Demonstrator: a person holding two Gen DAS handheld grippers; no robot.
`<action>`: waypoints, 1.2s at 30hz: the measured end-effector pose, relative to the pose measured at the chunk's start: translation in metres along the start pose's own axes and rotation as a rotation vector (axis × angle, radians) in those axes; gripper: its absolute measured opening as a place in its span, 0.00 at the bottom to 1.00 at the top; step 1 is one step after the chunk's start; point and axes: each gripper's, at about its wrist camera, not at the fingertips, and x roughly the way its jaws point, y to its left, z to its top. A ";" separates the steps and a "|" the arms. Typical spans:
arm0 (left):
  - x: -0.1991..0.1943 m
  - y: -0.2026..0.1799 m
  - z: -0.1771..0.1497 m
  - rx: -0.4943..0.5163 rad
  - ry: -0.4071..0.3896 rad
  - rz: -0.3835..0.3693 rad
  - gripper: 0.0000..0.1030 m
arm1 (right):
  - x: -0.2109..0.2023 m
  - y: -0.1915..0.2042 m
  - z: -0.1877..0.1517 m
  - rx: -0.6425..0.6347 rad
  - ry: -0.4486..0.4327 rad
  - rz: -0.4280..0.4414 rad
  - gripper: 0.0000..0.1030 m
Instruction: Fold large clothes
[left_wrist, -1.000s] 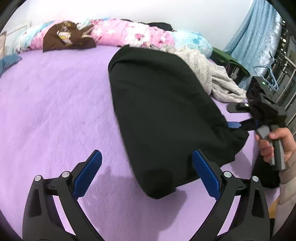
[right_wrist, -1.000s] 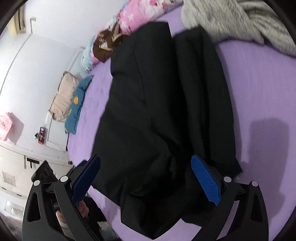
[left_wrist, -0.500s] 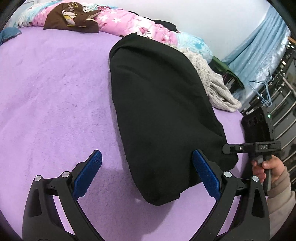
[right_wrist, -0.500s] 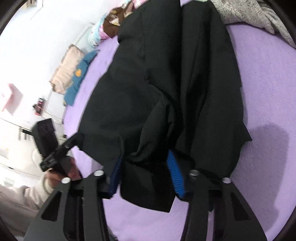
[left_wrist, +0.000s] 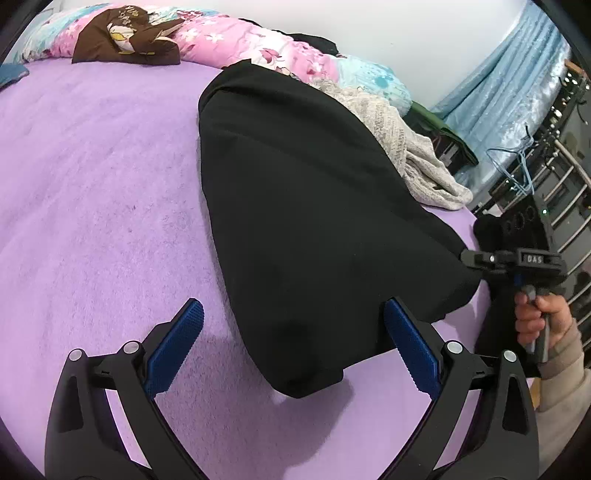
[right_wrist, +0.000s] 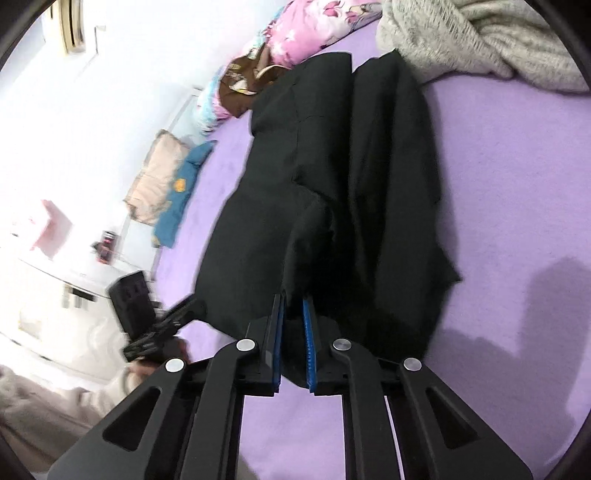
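My room is evenly bright, and soft shadows fall on the purple blanket (left_wrist: 92, 206) below my tools. Fisheye bending curves both frames into dark corners, and the right view's left edge is overexposed and motion-blurred.

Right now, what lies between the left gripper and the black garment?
Nothing but bare purple bedspread, seen in the left wrist view: the open left gripper hovers just short of the black garment.

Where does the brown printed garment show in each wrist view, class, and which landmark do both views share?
Left wrist view: brown printed garment lies top left, on the pink floral bedding.
Right wrist view: it lies upper centre-left, beside the same bedding.
Shared landmark: the black garment on the purple bed cover.
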 end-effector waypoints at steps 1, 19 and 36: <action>0.000 0.000 0.001 -0.001 0.002 -0.007 0.92 | -0.004 0.001 0.000 0.000 -0.011 0.003 0.08; -0.003 0.034 0.016 -0.223 0.063 -0.278 0.94 | 0.013 -0.016 0.007 0.071 0.068 -0.204 0.43; 0.046 0.100 0.058 -0.380 0.183 -0.343 0.94 | -0.001 -0.046 0.046 0.217 -0.096 -0.065 0.85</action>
